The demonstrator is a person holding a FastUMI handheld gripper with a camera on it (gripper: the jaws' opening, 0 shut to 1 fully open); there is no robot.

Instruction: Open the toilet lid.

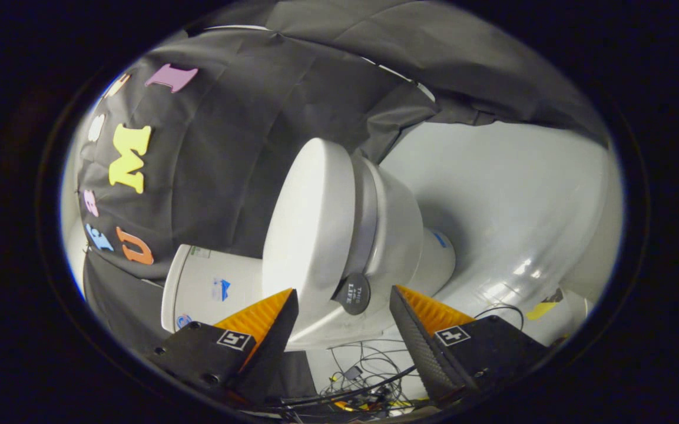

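A: How far is the task, do you think?

B: I judge it is not started. The toilet lid point(310, 224) in the middle of the frame lies closed on the bowl point(395, 227); the view is rolled, so the toilet looks tipped on its side.

A: And the claw point(344, 312)?

B: It is wide open and holds nothing. Its two orange fingers point(259, 318) are at the bottom of the frame, and the lid's front edge with a small dark tab point(354, 292) is between them, a little ahead.

A: Anything inside the bowl?

B: I cannot tell, the lid covers it. The tank point(209, 288) at lower left is also closed. Some cables point(368, 368) lie on the floor point(522, 194) at the bottom.
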